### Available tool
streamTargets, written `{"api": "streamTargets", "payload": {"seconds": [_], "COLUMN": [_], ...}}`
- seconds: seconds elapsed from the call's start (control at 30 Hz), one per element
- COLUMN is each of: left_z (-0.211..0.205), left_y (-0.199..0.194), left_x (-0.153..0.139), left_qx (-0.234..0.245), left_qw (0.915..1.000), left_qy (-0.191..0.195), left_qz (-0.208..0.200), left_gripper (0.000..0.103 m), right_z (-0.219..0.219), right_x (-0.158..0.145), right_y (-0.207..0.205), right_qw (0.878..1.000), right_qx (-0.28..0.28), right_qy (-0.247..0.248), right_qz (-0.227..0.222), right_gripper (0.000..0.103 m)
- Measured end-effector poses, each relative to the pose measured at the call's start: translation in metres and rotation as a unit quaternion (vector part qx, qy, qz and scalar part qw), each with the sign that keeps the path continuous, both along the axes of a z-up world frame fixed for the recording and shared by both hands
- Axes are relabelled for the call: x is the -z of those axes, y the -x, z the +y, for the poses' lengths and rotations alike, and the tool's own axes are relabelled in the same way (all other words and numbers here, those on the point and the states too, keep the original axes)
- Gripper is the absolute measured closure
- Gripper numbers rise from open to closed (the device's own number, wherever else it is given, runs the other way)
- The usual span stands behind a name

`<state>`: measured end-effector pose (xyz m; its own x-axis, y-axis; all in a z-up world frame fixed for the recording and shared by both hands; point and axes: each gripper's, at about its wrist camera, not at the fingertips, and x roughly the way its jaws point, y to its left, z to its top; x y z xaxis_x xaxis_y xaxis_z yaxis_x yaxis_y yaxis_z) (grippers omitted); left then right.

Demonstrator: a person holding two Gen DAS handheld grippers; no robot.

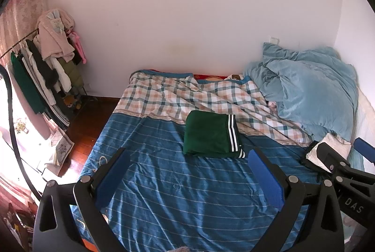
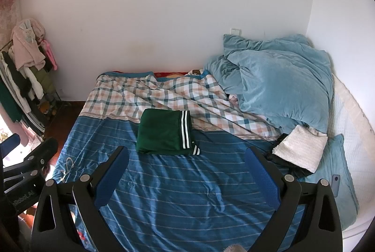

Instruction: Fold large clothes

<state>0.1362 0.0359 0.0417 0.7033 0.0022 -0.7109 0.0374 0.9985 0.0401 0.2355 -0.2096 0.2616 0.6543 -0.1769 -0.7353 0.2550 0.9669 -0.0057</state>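
Both claws hang empty above the bed: the left gripper [image 1: 189,172] has its blue pads spread wide with only the striped blue quilt [image 1: 187,200] between them, and the right gripper [image 2: 187,169] is just as wide apart and holds nothing.

Ahead of the left claw, just past its right fingertip, lies the green garment with white stripes [image 1: 212,134], already folded into a flat rectangle where the quilt's blue stripes meet its plaid part; from the right claw it sits ahead and slightly left [image 2: 167,132]. It looks finished, so the step in hand is probably fetching the next piece.

Beyond the right claw's right finger, a white folded cloth [image 2: 302,150] rests on something dark; what that dark item is cannot be made out.

To do this well, leave the green stack alone and swing wide of it. Take the next garment by one layer at an edge, both claws well apart, and lift it clear before spreading it on the bare quilt nearest the claws.
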Motion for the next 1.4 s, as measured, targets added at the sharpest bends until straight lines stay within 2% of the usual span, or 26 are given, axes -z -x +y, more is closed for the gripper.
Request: {"api": "streamTargets", "payload": {"seconds": [1.4], "left_z": [0.0007], "left_y": [-0.0073], "left_x": [-0.0079], "left_qx": [-0.004], "left_qw": [1.0], "left_qy": [0.004], "left_qz": [-0.005], "left_gripper": [0.0], "right_z": [0.0027], "right_x": [-0.0001], "right_y": [-0.0032], "right_qw": [1.0], "right_qx": [-0.001], "right_qy": [0.005], "right_qz": [0.001], "right_gripper": [0.002]}}
